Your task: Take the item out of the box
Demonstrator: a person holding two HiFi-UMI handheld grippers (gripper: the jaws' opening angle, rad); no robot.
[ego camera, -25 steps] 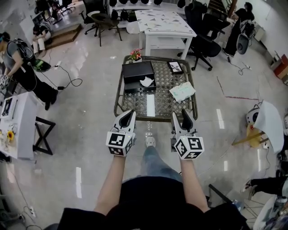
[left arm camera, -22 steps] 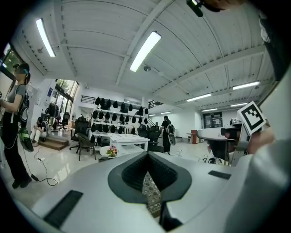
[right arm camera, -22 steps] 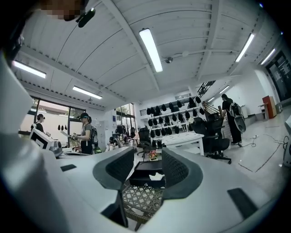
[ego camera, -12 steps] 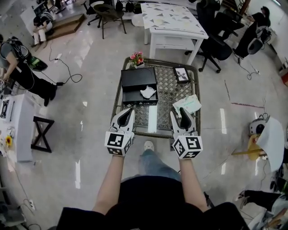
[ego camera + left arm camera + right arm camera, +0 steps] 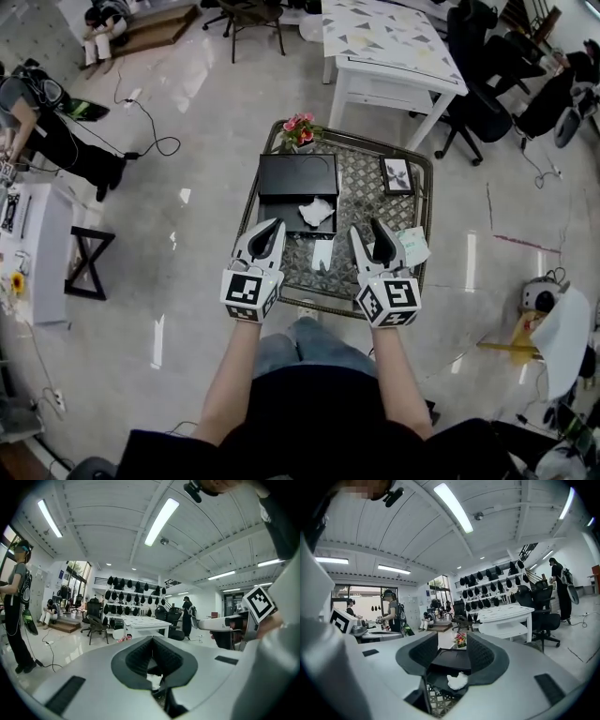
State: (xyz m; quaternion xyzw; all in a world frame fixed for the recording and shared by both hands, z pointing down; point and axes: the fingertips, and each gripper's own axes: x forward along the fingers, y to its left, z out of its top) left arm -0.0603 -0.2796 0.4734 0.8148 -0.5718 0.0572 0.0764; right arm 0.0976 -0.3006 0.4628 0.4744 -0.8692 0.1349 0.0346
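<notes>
The item (image 5: 317,211), a small white crumpled lump, lies in the near half of the open black box (image 5: 281,173), toward its right side. The box sits on the far left part of the desk (image 5: 361,187), with its lid laid open on the far side. Both grippers hover over the desk's near edge, well short of the box.

The left gripper (image 5: 275,228) has its fingers clenched on nothing. The right gripper (image 5: 452,648) has its fingers released, and the box and item show in the gap between them.

Risks, as I judge them:
- The item looks soft and loose. A pinch on one fold could let it slip or unfurl on the way up.
- It sits low behind the box's near wall. A shallow approach could catch a finger on that wall and shove or tip the box.
- The box may be light. If the fingers snag it, it could lift or drag toward the flowers (image 5: 300,131) just behind it.
- The left gripper cannot steady or grasp anything until it opens.

The lump has no clear front. It seems slightly longer across the box, left to right with a small tilt, though it is too small to tell for sure.
</notes>
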